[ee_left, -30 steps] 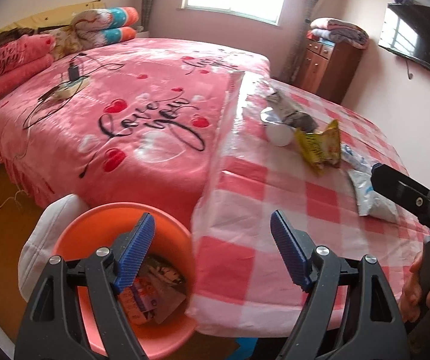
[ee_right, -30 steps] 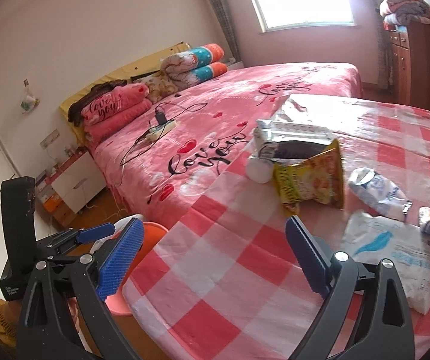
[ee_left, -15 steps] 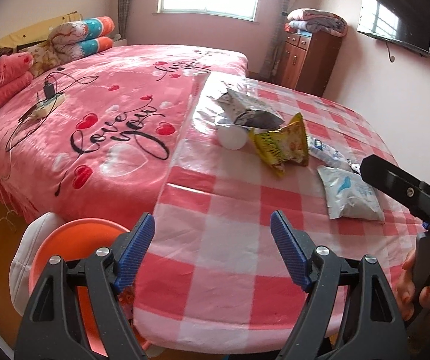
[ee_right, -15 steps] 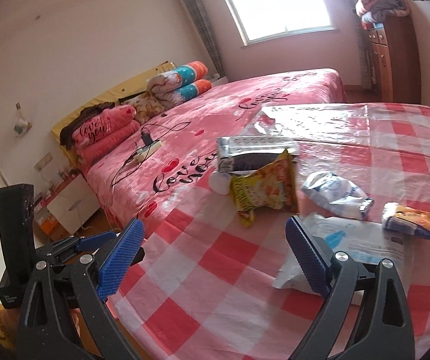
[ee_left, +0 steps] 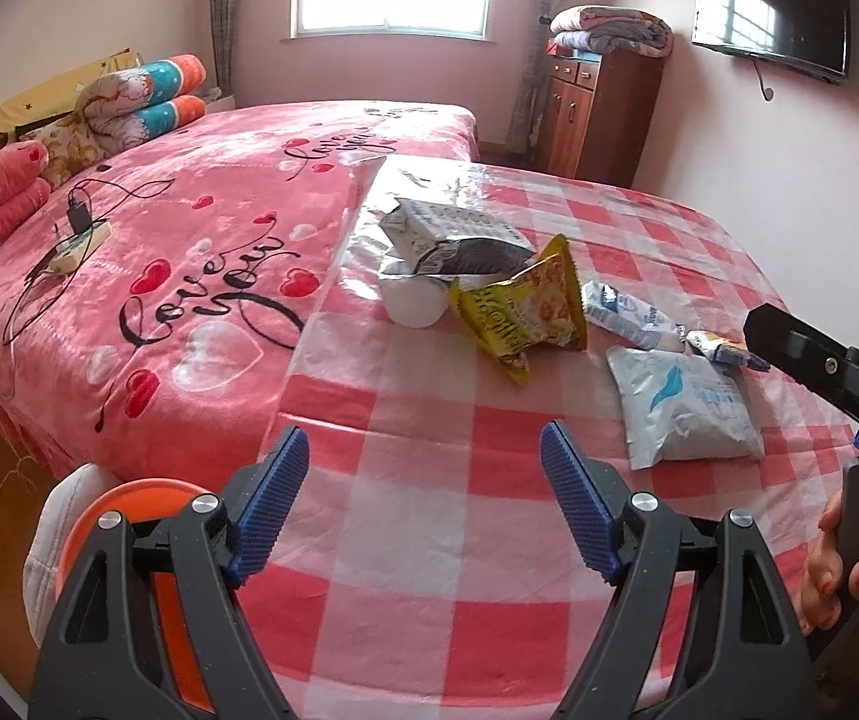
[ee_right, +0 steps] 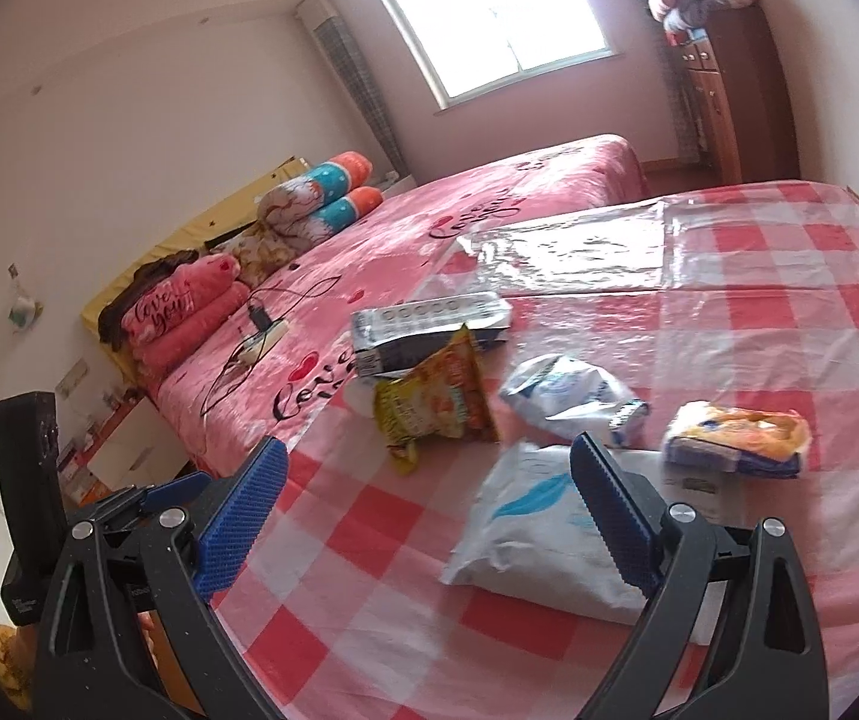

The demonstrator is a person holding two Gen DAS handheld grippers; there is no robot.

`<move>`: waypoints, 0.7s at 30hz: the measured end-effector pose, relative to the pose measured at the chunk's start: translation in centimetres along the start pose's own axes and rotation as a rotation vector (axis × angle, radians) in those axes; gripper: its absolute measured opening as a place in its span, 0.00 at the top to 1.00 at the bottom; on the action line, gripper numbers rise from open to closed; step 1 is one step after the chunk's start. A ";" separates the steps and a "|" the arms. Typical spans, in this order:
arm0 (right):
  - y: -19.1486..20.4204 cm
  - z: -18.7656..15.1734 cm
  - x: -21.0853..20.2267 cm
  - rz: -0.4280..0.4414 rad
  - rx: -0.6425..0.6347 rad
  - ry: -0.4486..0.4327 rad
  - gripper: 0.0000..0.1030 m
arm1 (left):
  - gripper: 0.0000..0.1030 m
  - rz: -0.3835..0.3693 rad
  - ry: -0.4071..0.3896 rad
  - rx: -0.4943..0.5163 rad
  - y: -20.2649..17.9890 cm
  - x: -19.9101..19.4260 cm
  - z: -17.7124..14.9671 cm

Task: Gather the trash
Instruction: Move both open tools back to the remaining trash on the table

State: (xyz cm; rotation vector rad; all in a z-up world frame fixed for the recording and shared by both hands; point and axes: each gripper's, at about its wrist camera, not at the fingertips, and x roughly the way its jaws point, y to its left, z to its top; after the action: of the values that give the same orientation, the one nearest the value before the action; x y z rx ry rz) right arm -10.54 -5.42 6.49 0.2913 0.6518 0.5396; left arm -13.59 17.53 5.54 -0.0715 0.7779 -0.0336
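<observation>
Right gripper low in frame, blue-padded jaws spread wide, nothing between pads. White pouch with blue mark lies on red-checked tablecloth behind right-hand finger. Yellow snack bag at centre, silver-and-dark packet behind it, crumpled white-blue wrapper to its right, orange-blue packet further right. Pink bed upper centre. Left gripper at lower left.
</observation>
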 end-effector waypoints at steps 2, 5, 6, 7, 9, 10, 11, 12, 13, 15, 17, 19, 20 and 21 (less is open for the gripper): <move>-0.6 0.1 -0.2 -0.011 0.013 -0.004 0.09 | 0.22 -0.011 0.002 0.005 -0.5 0.2 0.2; -1.6 0.1 -0.5 -0.028 0.035 -0.011 0.09 | 0.22 -0.013 0.011 0.023 -1.2 0.6 0.5; -2.0 0.1 -0.6 -0.037 0.039 -0.014 0.09 | 0.22 -0.015 0.013 0.024 -1.3 0.7 0.6; -2.3 0.2 -0.8 -0.044 0.041 -0.016 0.09 | 0.22 -0.020 0.016 0.022 -1.5 0.9 0.7; -3.1 0.2 -1.0 -0.064 0.052 -0.023 0.09 | 0.22 -0.031 0.020 0.019 -1.8 1.1 0.9; -3.4 0.2 -1.1 -0.069 0.058 -0.024 0.09 | 0.22 -0.034 0.022 0.022 -2.0 1.1 0.9; -3.9 0.2 -1.2 -0.073 0.070 -0.025 0.09 | 0.22 -0.037 0.024 0.030 -2.3 1.2 1.0; -4.3 0.2 -1.3 -0.074 0.084 -0.023 0.09 | 0.22 -0.040 0.025 0.036 -2.6 1.2 1.1; -4.7 0.3 -1.3 -0.074 0.092 -0.022 0.09 | 0.22 -0.044 0.025 0.038 -2.8 1.2 1.3; -5.4 0.3 -1.4 -0.082 0.107 -0.019 0.09 | 0.22 -0.058 0.024 0.039 -3.2 1.2 1.6; -5.9 0.3 -1.4 -0.091 0.109 -0.015 0.09 | 0.21 -0.069 0.020 0.049 -3.7 1.1 1.9; -6.6 0.3 -1.5 -0.102 0.116 -0.013 0.09 | 0.18 -0.075 0.018 0.071 -4.3 1.0 2.2; -7.1 0.4 -1.7 -0.110 0.124 -0.015 0.09 | 0.17 -0.075 0.016 0.078 -4.4 1.0 2.2; -7.7 0.4 -1.9 -0.118 0.136 -0.017 0.09 | 0.17 -0.076 0.016 0.083 -4.6 1.0 2.3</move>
State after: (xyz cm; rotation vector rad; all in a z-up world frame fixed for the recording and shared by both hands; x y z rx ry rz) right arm -8.60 -12.89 4.53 0.3817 0.6858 0.3799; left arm -11.29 12.98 6.85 -0.0220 0.7889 -0.1389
